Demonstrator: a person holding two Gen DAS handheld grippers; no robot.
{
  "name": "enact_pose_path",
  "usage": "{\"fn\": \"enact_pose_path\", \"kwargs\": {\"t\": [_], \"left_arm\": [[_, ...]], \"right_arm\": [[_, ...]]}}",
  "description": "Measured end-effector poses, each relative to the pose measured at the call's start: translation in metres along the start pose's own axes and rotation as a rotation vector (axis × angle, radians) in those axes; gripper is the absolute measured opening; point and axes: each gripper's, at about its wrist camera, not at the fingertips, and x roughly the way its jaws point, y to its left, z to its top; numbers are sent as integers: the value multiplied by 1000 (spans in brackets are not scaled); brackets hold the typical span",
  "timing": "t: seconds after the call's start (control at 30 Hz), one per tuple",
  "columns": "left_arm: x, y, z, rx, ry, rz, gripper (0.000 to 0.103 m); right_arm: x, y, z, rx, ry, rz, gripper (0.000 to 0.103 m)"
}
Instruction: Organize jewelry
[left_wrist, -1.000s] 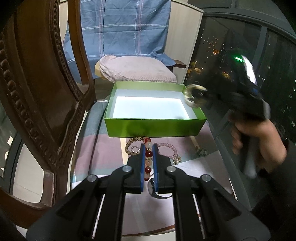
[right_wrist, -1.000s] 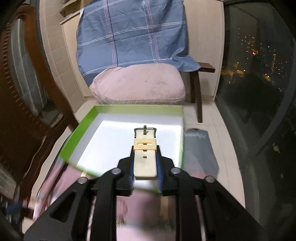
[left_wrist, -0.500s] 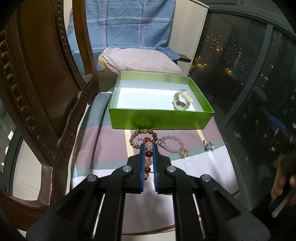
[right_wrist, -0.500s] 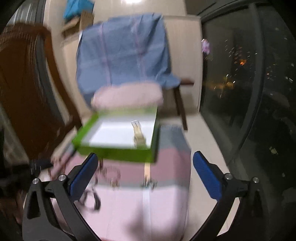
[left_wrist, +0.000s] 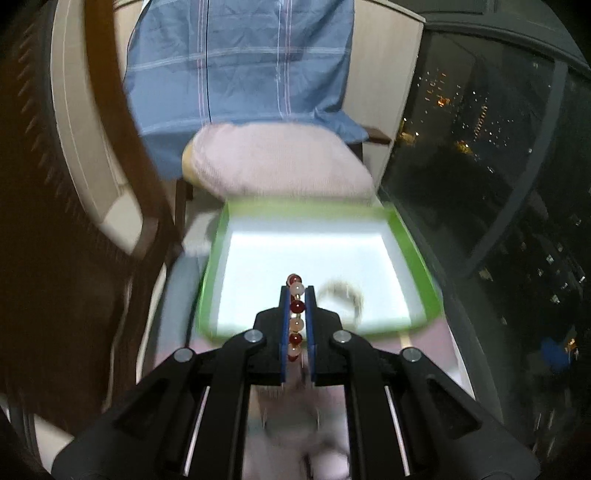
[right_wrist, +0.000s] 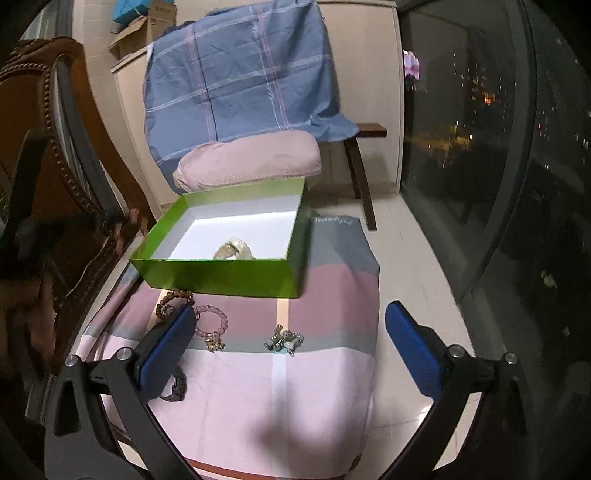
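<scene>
— Left wrist view first: what does the left gripper (left_wrist: 295, 321) carry?
— A red-and-cream bead bracelet (left_wrist: 295, 314), clamped between its blue pads, hanging over the near edge of the green box (left_wrist: 417, 258). A pale watch (left_wrist: 341, 293) lies inside the box, right of the bracelet.
— And in front of the box?
— On the striped cloth (right_wrist: 295, 387), left to right: a brown bead bracelet (right_wrist: 173, 301), a pink bead bracelet (right_wrist: 212, 321), a small greenish charm piece (right_wrist: 284, 340). The right gripper (right_wrist: 290, 343) hovers there, jaws spread wide after opening, nothing between them. Bare cloth lies right of the charm piece.
</scene>
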Motion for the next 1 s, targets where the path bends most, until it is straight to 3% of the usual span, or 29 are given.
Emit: {"fn": "enact_pose_path", "kwargs": {"t": [0.03,0.07,0.1,0.13,0.2,0.23,0.33,0.5,0.63,0.87,1.0], "left_arm": [[7,-1,8,-1,1,0,13],[16,0,17,-5,13,-8,42],[30,1,23,1,45,-7,82],[37,2,25,8,60,14,90],[42,7,18,11,74,105,90],[41,9,13,8,81,106,90],[17,13,-13,0,82,72,92],[-38,7,-77,74,36,64,97],[-66,8,-111,37,-3,45,97],[-101,5,-152,3,-55,59,97],[-96,5,-157,5,-18,30,97]], "right_arm": [[1,-3,0,13,10,6,100],[2,-4,1,21,17,8,100],[2,-6,1,31,19,15,100],[0,-6,1,33,17,15,100],[-2,-7,0,26,14,10,100],[-3,-8,0,24,11,10,100],[-5,-12,-1,29,4,10,100],[-10,-14,-2,17,5,13,100],[-17,-3,-8,-57,-11,-9,100],[-24,15,-31,-127,19,-19,100],[-24,23,-41,-133,33,-5,100]]}}
